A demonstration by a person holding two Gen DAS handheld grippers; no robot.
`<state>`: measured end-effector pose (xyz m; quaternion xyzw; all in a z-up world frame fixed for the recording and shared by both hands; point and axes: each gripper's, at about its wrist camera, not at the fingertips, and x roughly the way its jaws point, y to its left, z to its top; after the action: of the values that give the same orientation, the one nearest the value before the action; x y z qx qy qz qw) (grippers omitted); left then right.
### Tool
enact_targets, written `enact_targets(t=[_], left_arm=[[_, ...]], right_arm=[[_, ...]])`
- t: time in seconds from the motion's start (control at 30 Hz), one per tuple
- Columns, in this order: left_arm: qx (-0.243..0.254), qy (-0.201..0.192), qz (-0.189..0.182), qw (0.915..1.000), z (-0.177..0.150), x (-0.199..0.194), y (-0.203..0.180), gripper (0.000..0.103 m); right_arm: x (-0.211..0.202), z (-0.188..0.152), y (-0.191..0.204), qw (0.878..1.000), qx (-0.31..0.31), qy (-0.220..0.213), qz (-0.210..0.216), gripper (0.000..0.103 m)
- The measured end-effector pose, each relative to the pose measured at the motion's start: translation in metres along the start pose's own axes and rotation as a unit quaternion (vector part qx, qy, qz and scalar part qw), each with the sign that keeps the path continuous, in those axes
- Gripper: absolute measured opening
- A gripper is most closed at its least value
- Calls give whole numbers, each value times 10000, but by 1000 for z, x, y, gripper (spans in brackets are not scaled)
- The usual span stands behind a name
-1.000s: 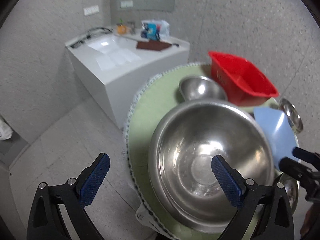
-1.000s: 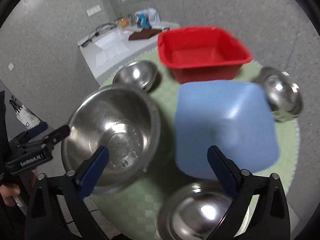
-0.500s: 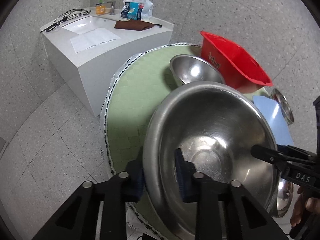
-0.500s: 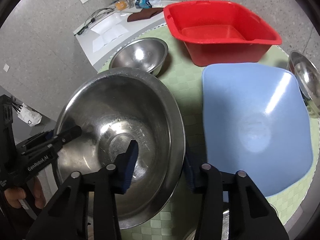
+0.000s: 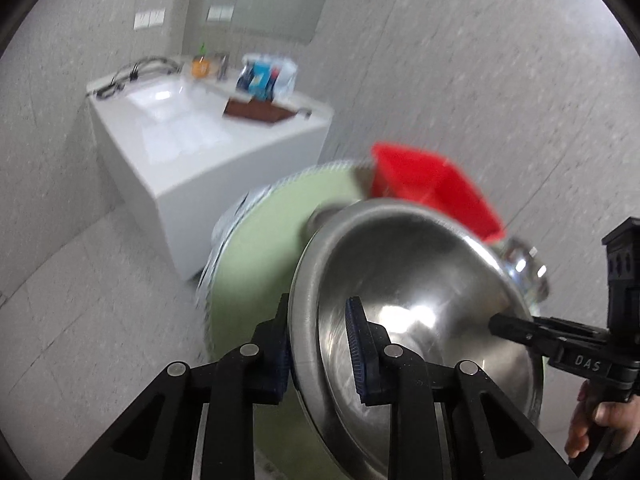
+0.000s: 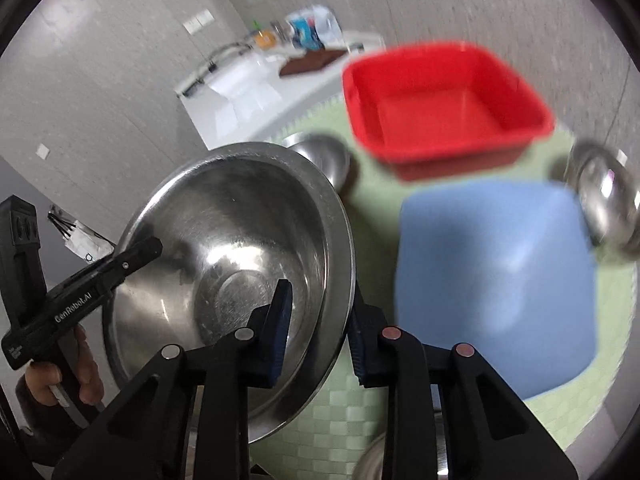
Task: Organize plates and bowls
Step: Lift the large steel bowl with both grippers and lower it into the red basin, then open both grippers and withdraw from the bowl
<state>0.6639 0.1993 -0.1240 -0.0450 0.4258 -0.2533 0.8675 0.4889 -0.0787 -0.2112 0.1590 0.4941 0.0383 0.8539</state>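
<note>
A large steel bowl [image 5: 424, 296] [image 6: 236, 236] is held by both grippers, lifted and tilted above the green round table [image 5: 272, 224]. My left gripper [image 5: 318, 344] is shut on its left rim. My right gripper [image 6: 316, 330] is shut on its right rim. A blue square bowl [image 6: 496, 276] lies on the table to the right. A red square tub [image 6: 440, 108] [image 5: 432, 188] stands behind it. A small steel bowl [image 6: 328, 156] sits behind the large one, another steel bowl [image 6: 608, 196] at far right.
A white counter [image 5: 200, 136] with a sink, cloth and packets stands beyond the table by the grey wall. Grey tiled floor [image 5: 80, 312] lies to the left. Another steel bowl's rim [image 6: 376, 460] shows at the table's near edge.
Both grippers went from open to shut on the large steel bowl's opposite rims. The bowl has since risen off the table and tilted; the views are motion-blurred.
</note>
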Motion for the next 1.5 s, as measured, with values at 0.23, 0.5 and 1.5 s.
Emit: enact_targets(t=[0.23, 0.5, 1.5], left_arm=[[402, -337, -243, 9983, 57, 5, -60, 20], [823, -277, -388, 9955, 116, 100, -124, 20], [1164, 590, 197, 9913, 143, 239, -156, 72]], right_arm=[[-43, 67, -43, 9981, -131, -601, -4, 27], [-9, 139, -138, 9979, 340, -540, -137, 27], [40, 150, -173, 9964, 774, -186, -288, 69]])
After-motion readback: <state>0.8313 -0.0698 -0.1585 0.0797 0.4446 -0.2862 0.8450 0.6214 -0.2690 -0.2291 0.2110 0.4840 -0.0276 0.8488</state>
